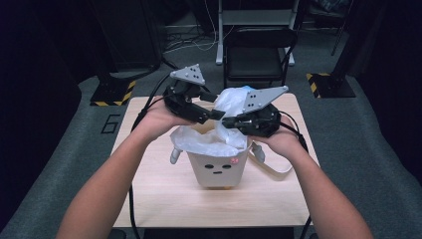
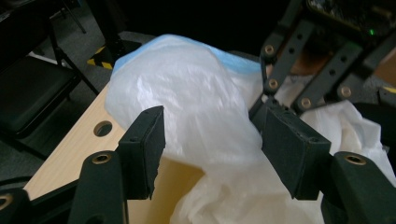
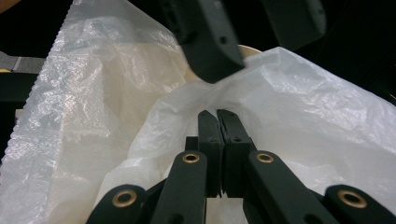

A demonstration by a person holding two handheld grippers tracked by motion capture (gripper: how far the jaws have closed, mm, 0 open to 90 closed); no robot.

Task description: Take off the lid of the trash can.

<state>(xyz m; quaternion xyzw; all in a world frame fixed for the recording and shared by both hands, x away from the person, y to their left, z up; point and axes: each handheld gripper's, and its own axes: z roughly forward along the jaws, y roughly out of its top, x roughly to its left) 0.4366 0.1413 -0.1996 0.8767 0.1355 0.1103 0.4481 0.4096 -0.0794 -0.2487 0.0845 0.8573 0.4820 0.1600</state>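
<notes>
On the light wooden tabletop point(image 1: 149, 199) a small white bin point(image 1: 219, 172) with a simple face on its front stands near the centre, lined with a thin translucent white plastic bag point(image 1: 209, 142) whose edges spill over the rim. Both grippers meet above the bin's far edge, at about 12 o'clock from it. The left gripper point(image 1: 211, 115) comes in from 10 o'clock with its jaws spread wide; in the left gripper view its two black pads point(image 2: 144, 144) stand well apart with a puffed-up fold of the bag point(image 2: 187, 98) between them, touched by neither as far as can be seen. The right gripper point(image 1: 230, 121) comes in from 2 o'clock, and in the right gripper view its jaws point(image 3: 217, 128) are pressed together on a fold of the bag point(image 3: 299, 98), the film bunching at their tips. The left gripper's jaw tip hangs just above that pinch point. A black folding chair point(image 1: 256, 55) stands on the grey floor beyond the tabletop at 12 o'clock.
</notes>
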